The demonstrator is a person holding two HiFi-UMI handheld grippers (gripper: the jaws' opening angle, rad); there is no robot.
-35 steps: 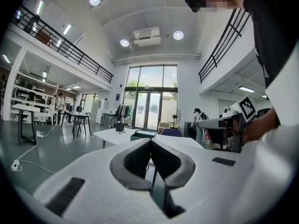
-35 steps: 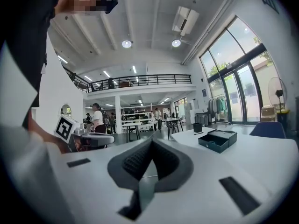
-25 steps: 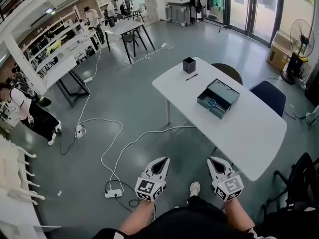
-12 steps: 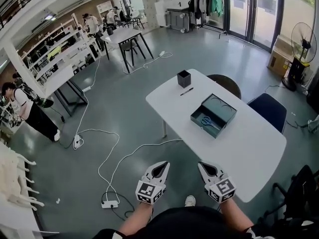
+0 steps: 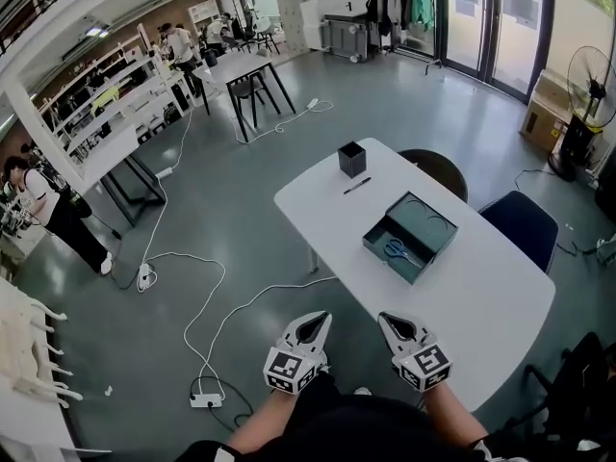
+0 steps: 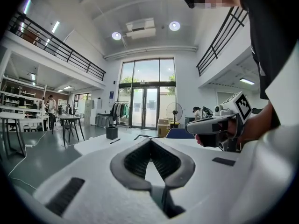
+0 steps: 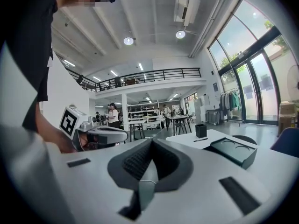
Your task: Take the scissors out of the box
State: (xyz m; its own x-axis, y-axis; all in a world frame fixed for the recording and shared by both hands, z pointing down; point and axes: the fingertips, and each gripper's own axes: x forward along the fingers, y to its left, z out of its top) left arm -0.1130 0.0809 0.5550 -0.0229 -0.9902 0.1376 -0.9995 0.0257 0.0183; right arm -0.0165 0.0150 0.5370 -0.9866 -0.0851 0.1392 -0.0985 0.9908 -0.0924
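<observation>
Head view shows your left tongs (image 5: 313, 323) and right tongs (image 5: 393, 323) side by side at the near edge of the long white worktop (image 5: 481, 296). Both are closed and empty, and well apart from the dark green open box (image 5: 385, 258). The blue-handled scissors (image 5: 397, 251) lie flat on the box floor, just behind its near wall. They are too small here to tell how far the blades are spread. If you arrive with the tongs closed, you would likely only nudge the scissors or shove the box along the smooth top, so spread one pair before you dip over the wall. A thin thing lying flat offers little to pinch, and a hold on one handle loop alone could let the scissors swing or slip free.

Left gripper view shows those tongs with tips meeting and nothing between them. The right tongs are alongside, and the scissors do not show.

Right gripper view shows the right tongs also closed on nothing. The box stands ahead to the right, and its near wall hides the scissors. Coming in low from this angle, you could clip that wall.
</observation>
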